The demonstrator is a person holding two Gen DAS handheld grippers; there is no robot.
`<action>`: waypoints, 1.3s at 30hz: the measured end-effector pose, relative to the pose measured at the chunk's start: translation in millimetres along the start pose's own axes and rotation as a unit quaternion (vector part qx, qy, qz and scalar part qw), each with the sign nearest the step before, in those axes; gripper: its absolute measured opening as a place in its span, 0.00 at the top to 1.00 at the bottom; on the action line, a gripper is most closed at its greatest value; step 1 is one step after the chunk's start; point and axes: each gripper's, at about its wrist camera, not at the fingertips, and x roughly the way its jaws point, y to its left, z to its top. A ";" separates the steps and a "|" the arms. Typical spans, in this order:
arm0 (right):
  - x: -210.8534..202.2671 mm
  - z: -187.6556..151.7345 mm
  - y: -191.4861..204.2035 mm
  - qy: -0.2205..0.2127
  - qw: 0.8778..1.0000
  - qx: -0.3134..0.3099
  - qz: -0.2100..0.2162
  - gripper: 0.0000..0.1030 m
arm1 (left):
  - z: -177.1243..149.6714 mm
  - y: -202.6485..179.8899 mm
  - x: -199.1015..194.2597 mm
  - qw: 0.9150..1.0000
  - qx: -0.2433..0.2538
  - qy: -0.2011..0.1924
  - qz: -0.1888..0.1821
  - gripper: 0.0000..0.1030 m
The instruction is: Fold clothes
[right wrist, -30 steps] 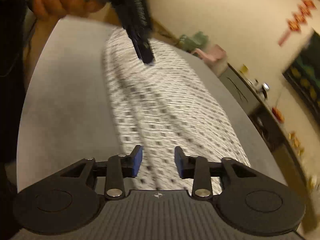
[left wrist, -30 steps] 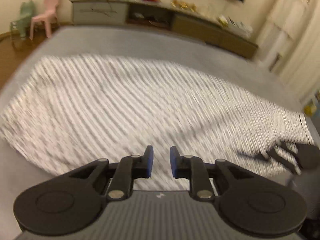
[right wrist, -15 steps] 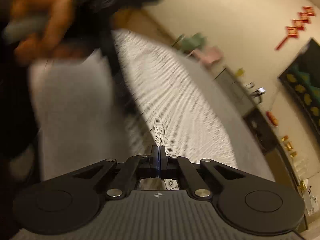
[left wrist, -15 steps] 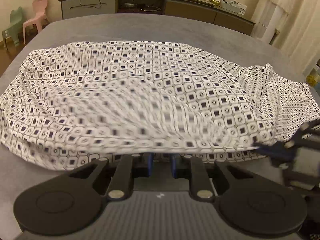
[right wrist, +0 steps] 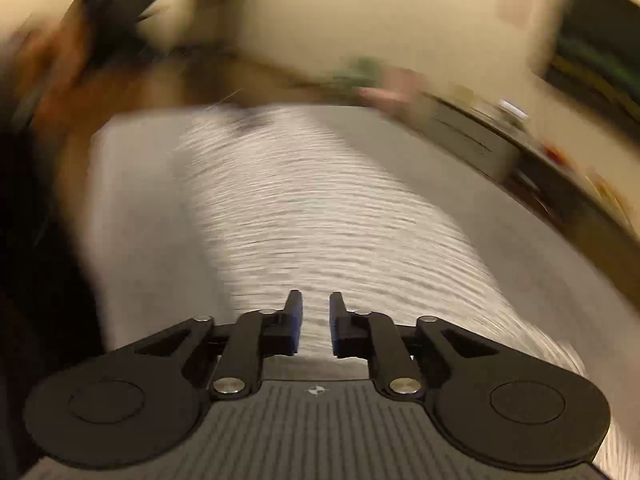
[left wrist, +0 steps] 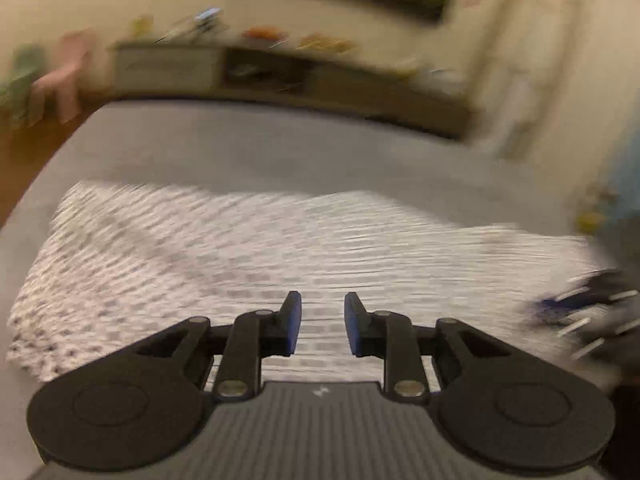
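Note:
A white garment with a small dark geometric print (left wrist: pixel 248 248) lies spread flat on the grey table (left wrist: pixel 280 148); both views are motion-blurred. My left gripper (left wrist: pixel 322 320) is open and empty, held above the garment's near edge. My right gripper (right wrist: pixel 316 322) is open and empty above one end of the garment (right wrist: pixel 320 216), which stretches away from it. The right gripper also shows blurred at the right edge of the left wrist view (left wrist: pixel 584 308). The person's hand and the left gripper are a blur at the upper left of the right wrist view (right wrist: pixel 60 60).
A long low sideboard (left wrist: pixel 280 76) with small items on top stands against the far wall. A pink chair (left wrist: pixel 64 80) and a green chair (left wrist: pixel 20 80) stand at the left. Bare grey table surrounds the garment.
Half a second ago both grippers were down at the garment's edge, the right one shut on fabric. Now both are open, raised above the cloth, and the garment lies flatter.

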 end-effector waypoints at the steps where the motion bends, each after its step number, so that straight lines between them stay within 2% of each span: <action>1: 1.2 -10.0 -26.7 0.018 0.998 0.041 -0.038 0.83 | 5.1 9.4 18.0 0.999 -0.011 0.015 0.031 0.79; 2: 2.3 -20.1 -53.5 0.036 0.993 0.083 -0.075 0.83 | 10.2 17.7 35.3 0.998 -0.018 0.028 0.057 0.79; 4: 0.6 -46.1 -91.9 0.075 0.978 0.134 -0.143 0.83 | 16.9 28.0 57.5 0.995 -0.017 0.036 0.087 0.77; 6: -11.7 -76.9 -112.7 0.100 0.964 0.166 -0.183 0.83 | 22.8 36.5 73.4 0.993 -0.019 0.038 0.110 0.80; 8: -23.5 -97.8 -126.2 0.114 0.954 0.182 -0.208 0.83 | 33.9 40.8 82.3 0.993 -0.029 0.037 0.112 0.79; 10: -38.6 -112.9 -135.0 0.119 0.950 0.194 -0.216 0.83 | 43.7 45.5 92.9 0.990 -0.039 0.032 0.132 0.80; 13: -54.9 -127.2 -143.8 0.137 0.943 0.184 -0.239 0.83 | 58.0 55.6 107.2 0.984 -0.060 0.023 0.166 0.79; 15: -66.9 -137.5 -147.4 0.154 0.934 0.174 -0.272 0.83 | 66.9 64.3 111.3 0.978 -0.085 0.024 0.189 0.79; 18: -86.5 -157.9 -150.9 0.162 0.918 0.192 -0.308 0.83 | 75.0 69.6 116.4 0.967 -0.086 0.022 0.237 0.79; 21: -91.7 -165.2 -141.9 0.176 0.905 0.179 -0.344 0.82 | 77.4 68.5 109.9 0.963 -0.103 0.023 0.248 0.80; 22: -91.1 -162.1 -130.6 0.178 0.903 0.155 -0.360 0.82 | 78.4 63.2 104.8 0.965 -0.102 0.020 0.242 0.82; 23: -91.4 -155.6 -115.3 0.168 0.907 0.125 -0.365 0.82 | 78.6 52.9 98.5 0.970 -0.098 0.016 0.223 0.81; 24: -94.0 -143.2 -92.9 0.140 0.923 0.085 -0.347 0.82 | 78.4 40.8 92.2 0.976 -0.092 0.010 0.199 0.81; 25: -94.6 -131.0 -67.9 0.117 0.940 0.039 -0.317 0.78 | 77.0 24.3 87.3 0.983 -0.080 0.003 0.165 0.81; 26: -89.9 -120.9 -41.5 0.103 0.952 -0.015 -0.286 0.73 | 74.1 6.4 85.3 0.989 -0.062 0.001 0.131 0.81; 27: -85.2 -110.8 -15.2 0.090 0.961 -0.069 -0.254 0.63 | 70.4 -11.1 83.6 0.994 -0.045 0.000 0.099 0.79; 28: -78.6 -103.3 9.0 0.083 0.964 -0.120 -0.223 0.62 | 65.0 -27.5 82.8 0.997 -0.028 0.001 0.076 0.79; 30: -62.4 -99.5 42.4 0.091 0.962 -0.189 -0.172 0.62 | 55.2 -56.2 84.3 0.999 0.005 0.008 0.051 0.79; 32: -46.8 -100.7 63.6 0.104 0.955 -0.239 -0.143 0.62 | 51.1 -70.5 85.9 0.999 0.027 0.012 0.041 0.79; 36: -30.7 -102.4 74.4 0.119 0.941 -0.285 -0.142 0.62 | 46.4 -80.9 87.7 0.998 0.043 0.019 0.029 0.80; 39: -25.4 -95.9 70.1 0.135 0.939 -0.282 -0.142 0.63 | 44.3 -80.2 90.1 0.999 0.044 0.023 0.023 0.80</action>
